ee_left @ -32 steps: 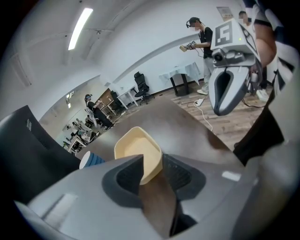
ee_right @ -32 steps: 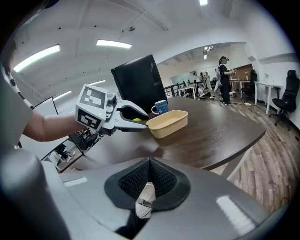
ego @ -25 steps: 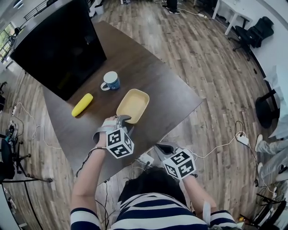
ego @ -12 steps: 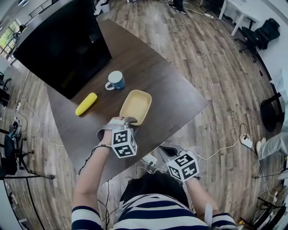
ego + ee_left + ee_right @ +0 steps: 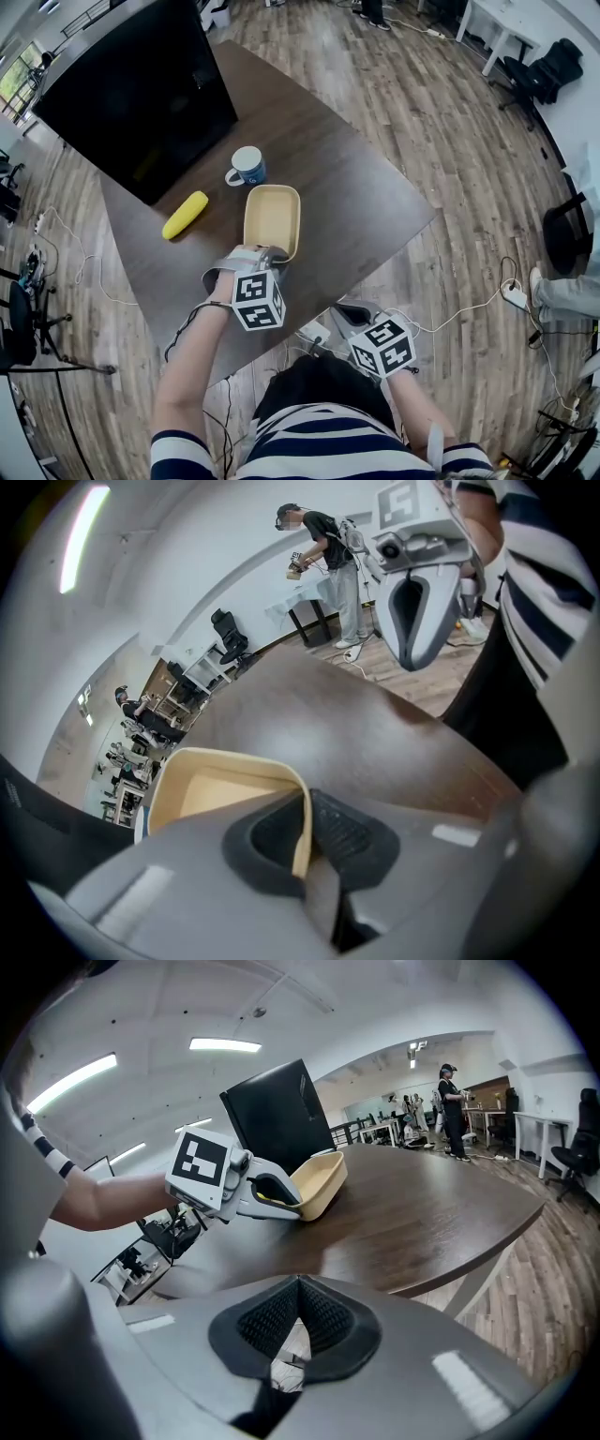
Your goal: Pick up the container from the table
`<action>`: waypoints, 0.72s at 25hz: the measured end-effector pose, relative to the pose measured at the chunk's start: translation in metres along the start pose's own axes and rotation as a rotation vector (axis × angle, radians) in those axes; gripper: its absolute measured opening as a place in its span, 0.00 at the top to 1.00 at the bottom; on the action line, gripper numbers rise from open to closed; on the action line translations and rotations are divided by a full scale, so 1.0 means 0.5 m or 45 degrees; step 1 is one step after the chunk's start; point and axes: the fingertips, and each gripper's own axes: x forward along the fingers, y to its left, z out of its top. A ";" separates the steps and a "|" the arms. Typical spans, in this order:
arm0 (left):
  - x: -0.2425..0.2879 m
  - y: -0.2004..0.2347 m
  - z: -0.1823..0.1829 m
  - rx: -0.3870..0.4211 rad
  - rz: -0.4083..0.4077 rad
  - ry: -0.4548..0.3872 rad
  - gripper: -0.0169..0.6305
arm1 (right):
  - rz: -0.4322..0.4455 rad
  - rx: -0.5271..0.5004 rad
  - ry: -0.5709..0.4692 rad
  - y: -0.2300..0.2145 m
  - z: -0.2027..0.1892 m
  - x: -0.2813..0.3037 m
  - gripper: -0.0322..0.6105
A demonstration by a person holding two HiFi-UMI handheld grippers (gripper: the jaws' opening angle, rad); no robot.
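A pale yellow rectangular container (image 5: 272, 217) lies on the dark wooden table (image 5: 356, 197). My left gripper (image 5: 266, 254) is shut on its near rim; in the left gripper view the thin yellow wall of the container (image 5: 225, 785) runs between the two dark pads (image 5: 349, 829). The right gripper view shows the container (image 5: 322, 1184) with the left gripper (image 5: 267, 1191) clamped on it from the side. My right gripper (image 5: 343, 312) hangs off the table's near edge, jaws closed with nothing between them (image 5: 291, 1335).
A blue and white mug (image 5: 248, 166) stands just beyond the container. A yellow corn cob (image 5: 185, 215) lies to the left. A big black box (image 5: 131, 89) fills the table's far left. Cables and a power strip (image 5: 314, 334) lie on the floor below.
The container has swung round in my left gripper so its long side points away from me, and its far end has moved left toward the mug. The right gripper has barely moved.
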 end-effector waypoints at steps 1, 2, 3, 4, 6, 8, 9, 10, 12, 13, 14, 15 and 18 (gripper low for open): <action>-0.007 0.000 -0.001 -0.006 0.000 -0.008 0.97 | -0.003 0.000 -0.001 0.004 0.001 0.000 0.95; -0.016 -0.001 -0.002 -0.011 0.001 -0.014 0.97 | -0.005 -0.001 -0.003 0.009 0.001 0.000 0.95; -0.024 -0.003 -0.004 -0.013 0.003 -0.019 0.97 | -0.008 -0.002 -0.005 0.015 0.001 0.000 0.95; -0.033 -0.006 -0.006 -0.013 0.004 -0.022 0.97 | -0.012 -0.003 -0.007 0.020 0.001 0.000 0.95; -0.050 -0.017 -0.012 -0.016 0.002 -0.028 0.97 | -0.019 -0.003 -0.013 0.029 -0.001 0.000 0.95; -0.068 -0.028 -0.021 -0.020 -0.007 -0.033 0.97 | -0.026 -0.002 -0.018 0.040 0.001 0.002 0.95; -0.079 -0.033 -0.025 -0.021 -0.012 -0.035 0.97 | -0.029 -0.003 -0.020 0.047 0.004 0.003 0.95; -0.090 -0.037 -0.031 -0.022 -0.017 -0.036 0.97 | -0.031 -0.005 -0.023 0.054 0.008 0.003 0.95; -0.114 -0.049 -0.043 -0.031 -0.023 -0.039 0.97 | -0.036 -0.013 -0.027 0.069 0.014 0.004 0.95; -0.125 -0.055 -0.050 -0.038 -0.025 -0.040 0.97 | -0.038 -0.018 -0.029 0.077 0.017 0.004 0.95; -0.137 -0.061 -0.056 -0.045 -0.027 -0.040 0.97 | -0.041 -0.023 -0.032 0.084 0.020 0.005 0.95; -0.148 -0.066 -0.063 -0.051 -0.029 -0.041 0.97 | -0.044 -0.026 -0.035 0.091 0.023 0.005 0.95; -0.180 -0.082 -0.083 -0.065 -0.033 -0.042 0.97 | -0.055 -0.032 -0.043 0.114 0.034 0.007 0.95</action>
